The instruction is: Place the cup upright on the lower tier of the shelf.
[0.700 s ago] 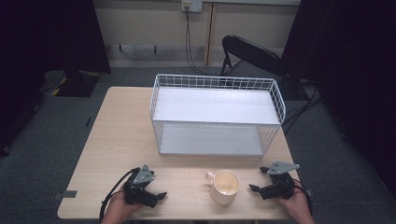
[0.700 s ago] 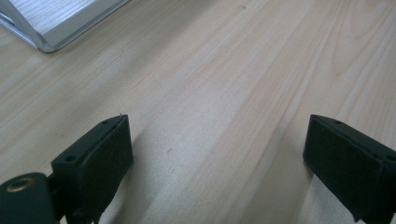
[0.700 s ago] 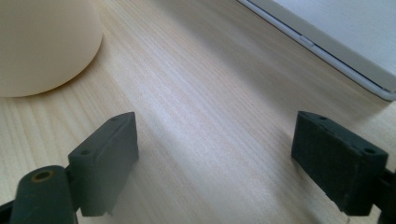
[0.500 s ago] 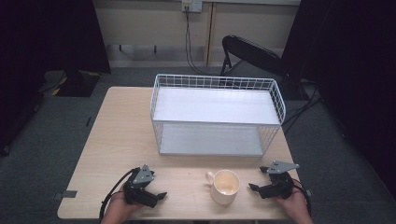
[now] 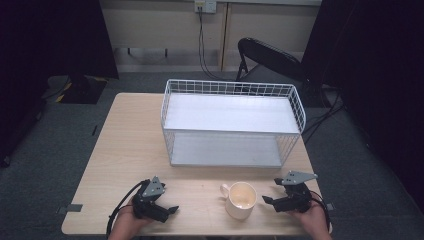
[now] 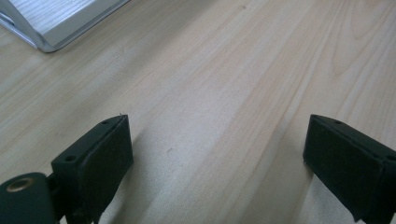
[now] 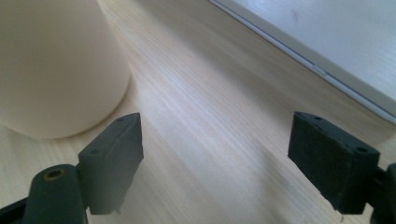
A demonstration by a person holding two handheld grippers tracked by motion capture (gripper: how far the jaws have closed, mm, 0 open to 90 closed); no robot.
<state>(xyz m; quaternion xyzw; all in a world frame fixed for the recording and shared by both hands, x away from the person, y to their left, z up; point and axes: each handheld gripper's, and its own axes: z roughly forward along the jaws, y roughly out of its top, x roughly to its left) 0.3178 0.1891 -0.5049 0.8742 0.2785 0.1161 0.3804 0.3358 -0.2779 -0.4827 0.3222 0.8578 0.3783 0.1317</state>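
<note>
I hold my right gripper [image 5: 270,201] low and level just right of the mug [image 5: 240,200], jaws apart, nothing between; bare table [image 5: 125,150] lies around it.

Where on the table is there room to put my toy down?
The table is bare left of the wire basket, and between the left tongs and the mug. It is crowded near the right tongs.

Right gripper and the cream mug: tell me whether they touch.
Apart. The right gripper view shows bare table between the mug and the right gripper, whose open jaws hold nothing.
</note>
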